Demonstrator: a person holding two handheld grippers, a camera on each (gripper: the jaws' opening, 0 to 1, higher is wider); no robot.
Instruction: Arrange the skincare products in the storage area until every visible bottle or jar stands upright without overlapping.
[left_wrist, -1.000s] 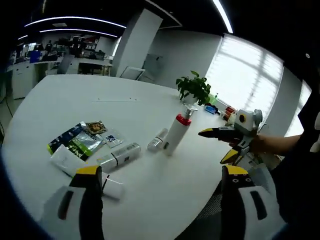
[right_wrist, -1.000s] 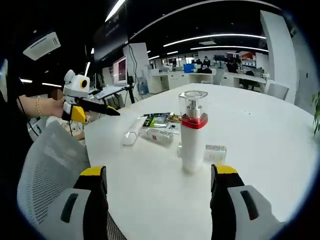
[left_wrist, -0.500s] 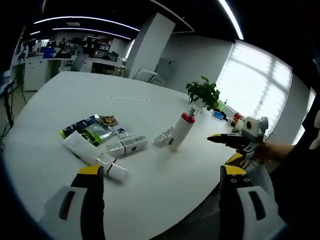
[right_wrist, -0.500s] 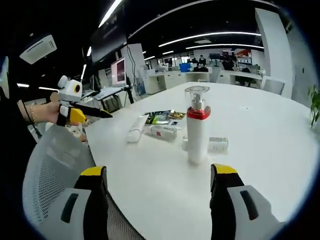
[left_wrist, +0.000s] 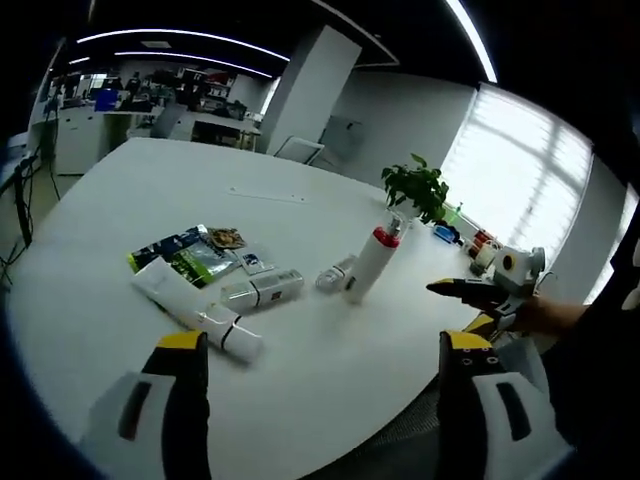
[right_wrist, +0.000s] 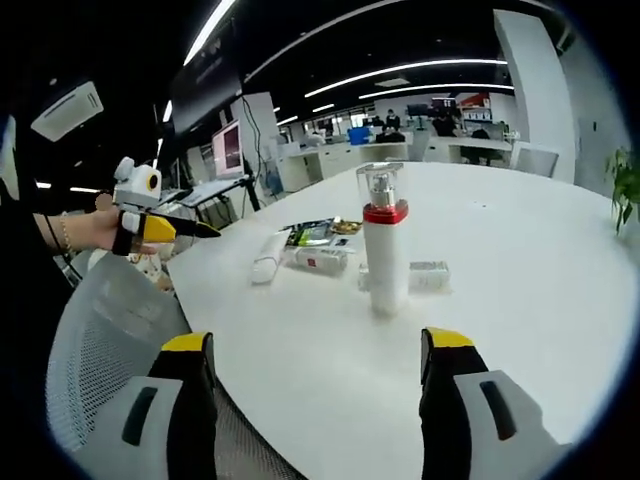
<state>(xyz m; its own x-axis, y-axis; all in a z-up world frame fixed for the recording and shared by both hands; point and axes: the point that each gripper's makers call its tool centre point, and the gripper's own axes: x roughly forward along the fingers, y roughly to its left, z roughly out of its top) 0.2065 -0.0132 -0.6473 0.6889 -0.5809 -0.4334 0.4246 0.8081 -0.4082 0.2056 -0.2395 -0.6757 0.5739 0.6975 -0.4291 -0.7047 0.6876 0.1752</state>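
Observation:
A white pump bottle with a red band (left_wrist: 372, 265) (right_wrist: 384, 245) stands upright on the round white table (left_wrist: 330, 360) (right_wrist: 520, 330). Beside it a small clear bottle (left_wrist: 336, 274) (right_wrist: 428, 276) lies on its side. Another bottle (left_wrist: 262, 290) (right_wrist: 315, 260) and a long white tube (left_wrist: 195, 312) (right_wrist: 268, 258) also lie flat, next to some sachets (left_wrist: 190, 257) (right_wrist: 318, 232). My left gripper (left_wrist: 320, 345) (right_wrist: 170, 228) is open and empty at the table's edge. My right gripper (right_wrist: 315, 345) (left_wrist: 470, 300) is open too, short of the pump bottle.
A potted plant (left_wrist: 418, 185) (right_wrist: 625, 185) stands at the far side of the table, with small items (left_wrist: 470, 240) behind it. A grey mesh chair (right_wrist: 110, 330) sits at the table's near edge. Desks and monitors fill the office background.
Both views have drawn back a little, so the bottles look smaller and farther off. The products on the table lie as before. Both grippers stay open.

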